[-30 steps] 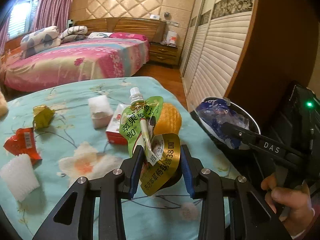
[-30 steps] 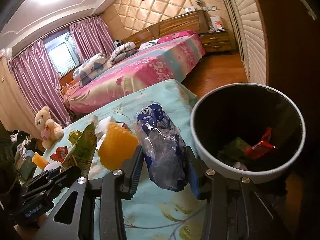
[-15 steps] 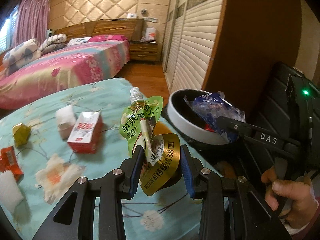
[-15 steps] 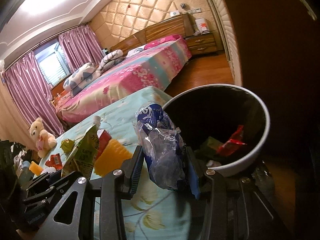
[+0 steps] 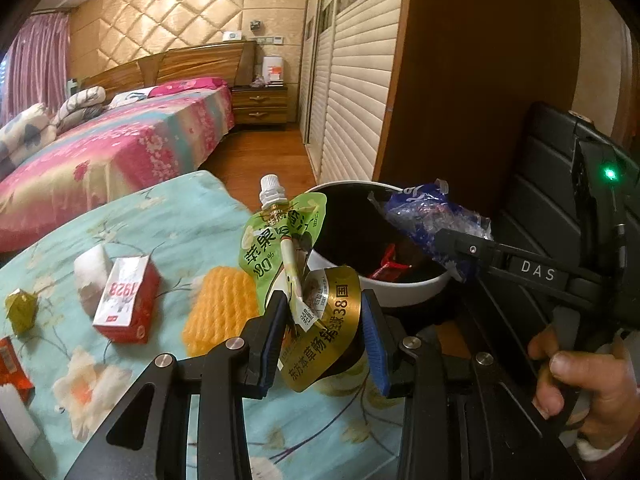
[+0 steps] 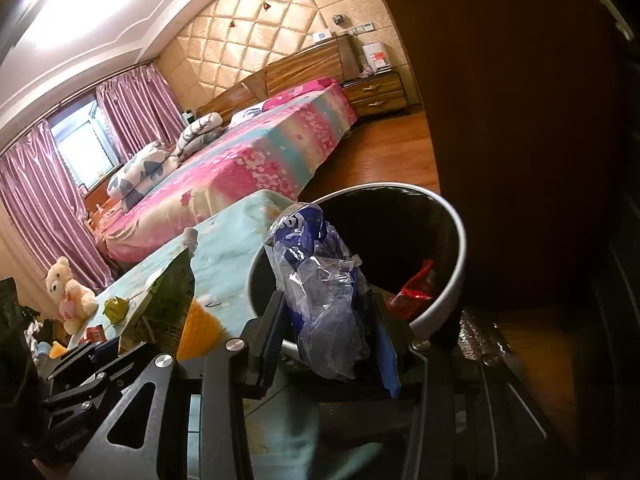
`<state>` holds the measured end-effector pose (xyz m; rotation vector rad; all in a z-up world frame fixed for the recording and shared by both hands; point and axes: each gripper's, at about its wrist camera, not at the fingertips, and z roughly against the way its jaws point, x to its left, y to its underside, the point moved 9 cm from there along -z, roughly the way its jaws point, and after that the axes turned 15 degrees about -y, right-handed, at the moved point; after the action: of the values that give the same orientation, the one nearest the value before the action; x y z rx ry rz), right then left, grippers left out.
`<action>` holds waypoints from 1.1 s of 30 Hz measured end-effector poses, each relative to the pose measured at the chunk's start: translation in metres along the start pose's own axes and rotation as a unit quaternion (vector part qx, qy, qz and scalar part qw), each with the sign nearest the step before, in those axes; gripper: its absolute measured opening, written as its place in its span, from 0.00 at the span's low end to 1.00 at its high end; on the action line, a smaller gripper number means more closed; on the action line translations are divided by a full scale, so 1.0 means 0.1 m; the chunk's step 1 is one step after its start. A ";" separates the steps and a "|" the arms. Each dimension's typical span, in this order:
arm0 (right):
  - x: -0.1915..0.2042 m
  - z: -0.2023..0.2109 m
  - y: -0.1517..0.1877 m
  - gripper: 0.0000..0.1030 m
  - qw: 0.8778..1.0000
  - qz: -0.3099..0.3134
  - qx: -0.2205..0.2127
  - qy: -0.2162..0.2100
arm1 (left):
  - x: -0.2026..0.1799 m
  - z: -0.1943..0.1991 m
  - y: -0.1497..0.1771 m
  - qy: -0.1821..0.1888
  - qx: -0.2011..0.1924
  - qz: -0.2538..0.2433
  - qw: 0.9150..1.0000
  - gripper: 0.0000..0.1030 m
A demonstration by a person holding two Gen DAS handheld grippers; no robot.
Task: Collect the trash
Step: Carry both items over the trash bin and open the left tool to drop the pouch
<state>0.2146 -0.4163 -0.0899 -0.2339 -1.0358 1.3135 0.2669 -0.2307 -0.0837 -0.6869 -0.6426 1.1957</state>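
My left gripper [image 5: 323,322] is shut on a bundle of trash: a green spouted juice pouch [image 5: 280,236] and a gold foil lid [image 5: 324,332]. It hangs over the table's right edge, just short of the trash bin [image 5: 408,292]. My right gripper [image 6: 328,320] is shut on a crumpled blue and clear plastic bag [image 6: 320,292], held over the near rim of the bin [image 6: 456,264]. The bag also shows in the left wrist view [image 5: 432,220], above the bin. A red wrapper [image 6: 416,290] lies inside the bin.
On the floral tablecloth [image 5: 160,216] lie an orange foam net [image 5: 220,308], a red carton [image 5: 128,300], a white foam piece [image 5: 90,276], a gold wrapper [image 5: 22,308] and a red wrapper [image 5: 10,364]. A dark wardrobe [image 5: 472,80] stands behind the bin.
Both grippers have moved right toward the bin with their loads. The plastic bag has gone from beside the bin to over its rim.
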 end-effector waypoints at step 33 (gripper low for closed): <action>-0.34 -0.08 -0.18 0.40 0.999 -0.012 0.030 0.033 | -0.29 -0.39 -0.21 0.018 0.010 -0.036 0.999 0.35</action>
<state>0.2363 -0.4481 -0.0989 -0.2182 -0.9392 1.3043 0.3025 -0.2683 -0.0946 -0.6620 -0.6188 1.1201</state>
